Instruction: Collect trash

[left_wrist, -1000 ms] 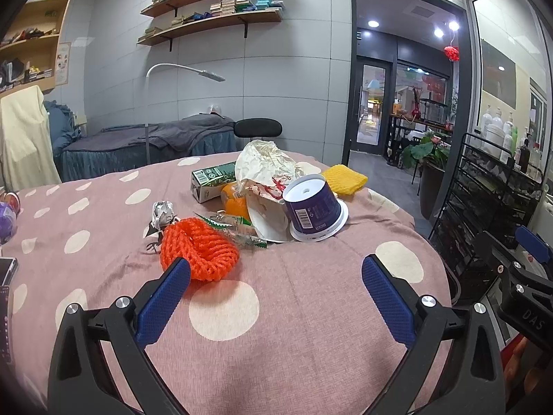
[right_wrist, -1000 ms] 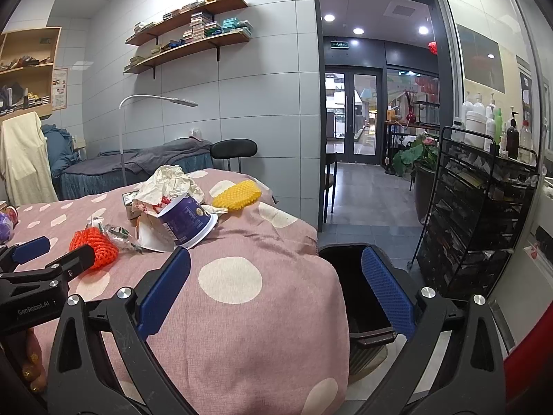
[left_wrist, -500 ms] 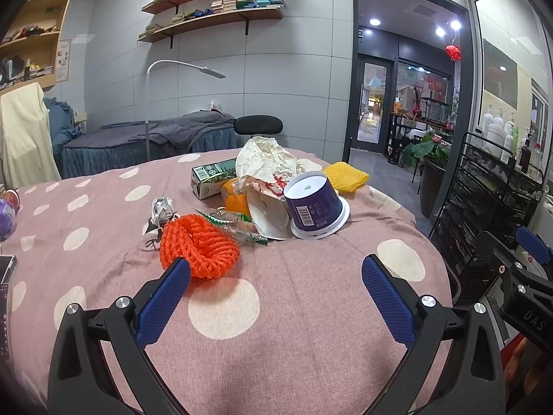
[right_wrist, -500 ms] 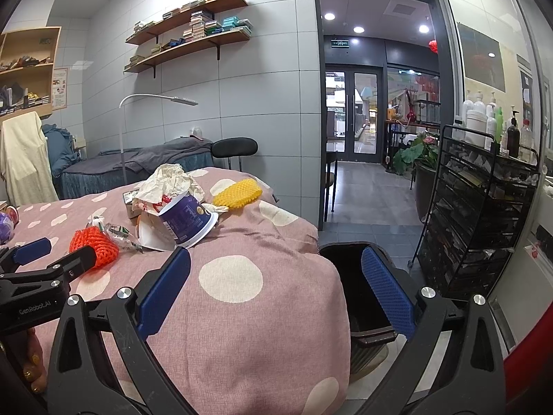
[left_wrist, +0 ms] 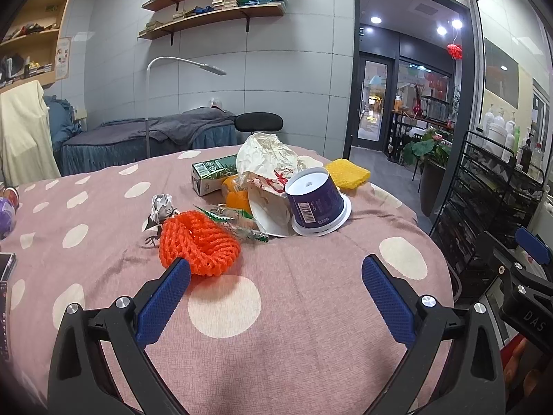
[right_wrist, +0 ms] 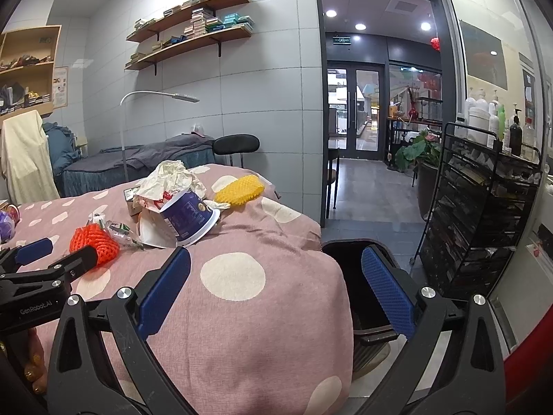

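Note:
A heap of trash lies on the pink dotted tablecloth (left_wrist: 276,328): an orange foam net (left_wrist: 198,243), a purple tub (left_wrist: 314,204) tipped on its rim, crumpled paper (left_wrist: 266,155), a green carton (left_wrist: 212,173), a yellow foam net (left_wrist: 347,173) and a small foil wad (left_wrist: 161,205). My left gripper (left_wrist: 276,283) is open, its left fingertip just short of the orange net (right_wrist: 91,242). My right gripper (right_wrist: 276,276) is open over the table's right edge, with the black bin (right_wrist: 356,276) on the floor below it. The tub (right_wrist: 188,214) lies ahead and to its left.
A black wire rack (right_wrist: 484,214) with bottles stands right of the bin. A black chair (right_wrist: 236,145) and a bed are behind the table. A floor lamp (left_wrist: 155,103) rises at the back. A purple object (left_wrist: 5,214) sits at the table's left edge.
My left gripper has crept slightly forward toward the orange net. The right gripper has barely moved.

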Available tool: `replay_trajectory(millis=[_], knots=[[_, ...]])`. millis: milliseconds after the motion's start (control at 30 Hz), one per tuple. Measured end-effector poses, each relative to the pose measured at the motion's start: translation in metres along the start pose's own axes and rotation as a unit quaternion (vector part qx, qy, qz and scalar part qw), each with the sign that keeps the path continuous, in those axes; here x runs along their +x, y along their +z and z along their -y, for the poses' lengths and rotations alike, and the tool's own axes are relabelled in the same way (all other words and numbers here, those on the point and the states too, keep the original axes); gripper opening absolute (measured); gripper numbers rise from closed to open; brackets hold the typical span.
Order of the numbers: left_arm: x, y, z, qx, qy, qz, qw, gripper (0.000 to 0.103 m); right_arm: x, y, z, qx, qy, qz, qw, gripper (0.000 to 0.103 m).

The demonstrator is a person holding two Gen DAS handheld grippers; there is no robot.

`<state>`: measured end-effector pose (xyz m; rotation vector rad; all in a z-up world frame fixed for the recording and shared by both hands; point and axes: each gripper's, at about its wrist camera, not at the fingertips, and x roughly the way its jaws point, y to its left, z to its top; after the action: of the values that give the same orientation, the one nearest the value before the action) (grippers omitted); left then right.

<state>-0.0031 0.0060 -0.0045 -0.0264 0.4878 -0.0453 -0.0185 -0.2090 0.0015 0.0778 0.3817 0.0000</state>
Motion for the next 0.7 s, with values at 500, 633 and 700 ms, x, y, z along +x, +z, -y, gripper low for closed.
replay_trajectory(millis=[500, 633, 700], knots=[[0.011, -0.001, -0.017, -0.016, 0.008, -0.029, 0.9994, 0.097, 0.021, 0.003, -0.012, -0.026, 0.017, -0.032, 0.999, 0.098], [0.018, 0.002, -0.03, -0.017, 0.019, -0.04, 0.9989, 0.097, 0.038, 0.003, -0.025, -0.059, 0.031, -0.06, 0.996, 0.098], [0.024, 0.005, -0.04, -0.021, 0.02, -0.051, 0.9983, 0.097, 0.049, 0.004, -0.032, -0.077, 0.04, -0.077, 0.993, 0.098]])
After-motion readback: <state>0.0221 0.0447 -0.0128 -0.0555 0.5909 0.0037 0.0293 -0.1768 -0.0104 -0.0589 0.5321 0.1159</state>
